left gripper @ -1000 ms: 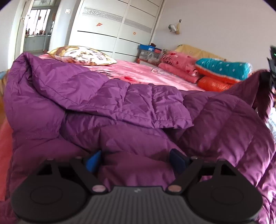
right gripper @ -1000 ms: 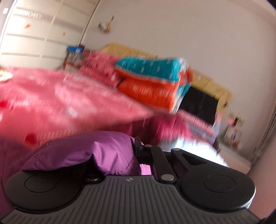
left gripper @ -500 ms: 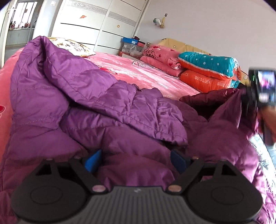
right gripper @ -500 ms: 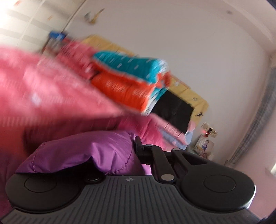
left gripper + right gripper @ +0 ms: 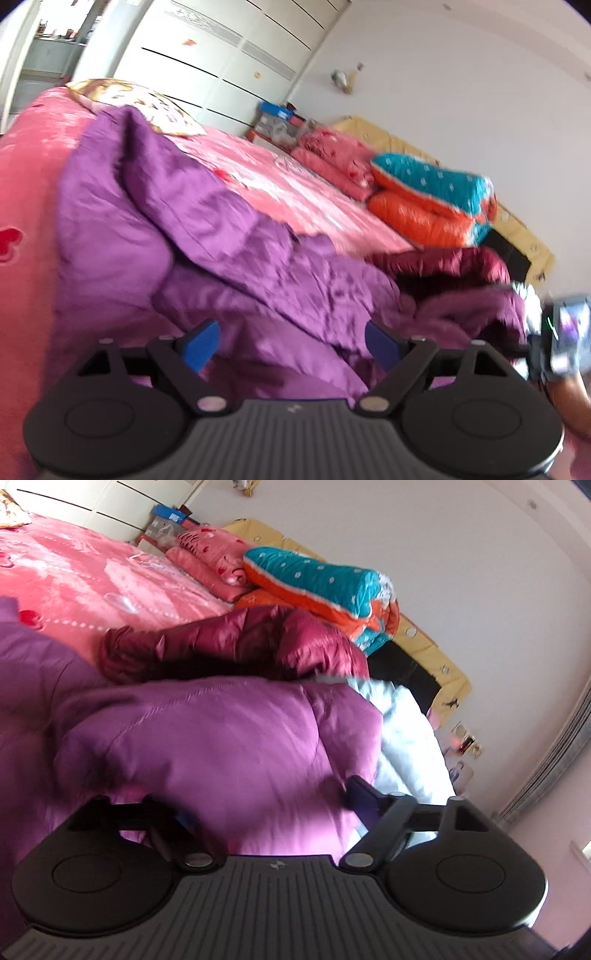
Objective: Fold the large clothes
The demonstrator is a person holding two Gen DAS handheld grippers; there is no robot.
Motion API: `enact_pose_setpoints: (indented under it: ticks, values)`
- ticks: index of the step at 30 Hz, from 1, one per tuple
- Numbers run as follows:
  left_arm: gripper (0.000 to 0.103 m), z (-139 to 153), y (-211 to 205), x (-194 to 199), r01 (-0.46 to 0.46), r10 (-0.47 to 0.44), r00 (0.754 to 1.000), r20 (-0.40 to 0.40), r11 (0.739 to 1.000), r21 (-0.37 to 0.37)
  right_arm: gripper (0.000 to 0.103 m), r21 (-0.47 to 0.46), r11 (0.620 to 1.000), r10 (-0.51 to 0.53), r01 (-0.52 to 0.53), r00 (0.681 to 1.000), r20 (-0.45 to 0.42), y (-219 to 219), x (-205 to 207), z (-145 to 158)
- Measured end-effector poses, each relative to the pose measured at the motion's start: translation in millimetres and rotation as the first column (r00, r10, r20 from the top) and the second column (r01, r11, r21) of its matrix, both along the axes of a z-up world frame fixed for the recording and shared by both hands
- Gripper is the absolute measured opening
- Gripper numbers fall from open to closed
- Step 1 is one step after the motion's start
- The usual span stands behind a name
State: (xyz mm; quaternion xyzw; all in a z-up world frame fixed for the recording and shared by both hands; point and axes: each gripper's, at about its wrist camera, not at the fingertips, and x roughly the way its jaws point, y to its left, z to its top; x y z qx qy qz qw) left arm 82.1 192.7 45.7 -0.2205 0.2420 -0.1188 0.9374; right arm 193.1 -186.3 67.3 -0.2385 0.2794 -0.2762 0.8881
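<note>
A big purple quilted down coat [image 5: 207, 236] lies bunched on the pink bed [image 5: 33, 177]. It fills the lower part of the right wrist view [image 5: 221, 746] too. My left gripper [image 5: 291, 343] is open, its blue pads [image 5: 201, 345] wide apart just above the coat's near fold, holding nothing. My right gripper [image 5: 266, 805] is open over a puffy fold of the coat, which bulges between the jaws. Its left finger is hidden by cloth. The right gripper also shows at the right edge of the left wrist view [image 5: 561, 339].
A dark red jacket [image 5: 236, 642] lies just behind the purple coat. Folded teal and orange quilts [image 5: 317, 583] and pink bedding [image 5: 207, 557] are stacked at the bed's far side. A white garment [image 5: 406, 738] lies to the right. A printed pillow [image 5: 136, 103] and white wardrobes [image 5: 221, 66] stand behind.
My right gripper was shut on a fold of the purple coat; now its jaws stand open and it has dropped lower toward the bed. The left gripper stayed open and lifted slightly off the coat.
</note>
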Motion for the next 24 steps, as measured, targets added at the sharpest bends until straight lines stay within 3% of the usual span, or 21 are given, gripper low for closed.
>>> enact_pose_setpoints:
  ticks: [8, 11, 13, 19, 22, 24]
  values:
    - [0.085, 7, 58, -5, -0.178, 0.178, 0.984, -0.014, 0.983, -0.038, 0.101, 0.193, 0.981, -0.038, 0.034, 0.999, 0.02, 6, -79, 8]
    - [0.085, 6, 78, -5, -0.247, 0.246, 0.969, -0.037, 0.968, -0.051, 0.103, 0.279, 0.96, 0.015, -0.033, 0.998, 0.068, 28, -103, 15]
    - [0.085, 6, 87, -4, -0.291, 0.29, 0.956, -0.048, 0.956, -0.023, 0.103, 0.354, 0.927, 0.095, -0.126, 0.99, 0.104, 49, -113, 20]
    - [0.085, 10, 110, -8, -0.359, 0.361, 0.932, -0.012, 0.93, 0.076, 0.103, 0.509, 0.771, 0.363, -0.384, 0.921, 0.146, 141, -92, 17]
    - [0.085, 9, 125, -13, -0.388, 0.391, 0.92, -0.018, 0.919, 0.073, 0.103, 0.504, 0.714, 0.491, -0.485, 0.861, 0.132, 196, -78, 7]
    - [0.085, 9, 133, -13, -0.404, 0.407, 0.913, -0.02, 0.912, 0.074, 0.103, 0.464, 0.698, 0.564, -0.546, 0.818, 0.112, 234, -69, -2]
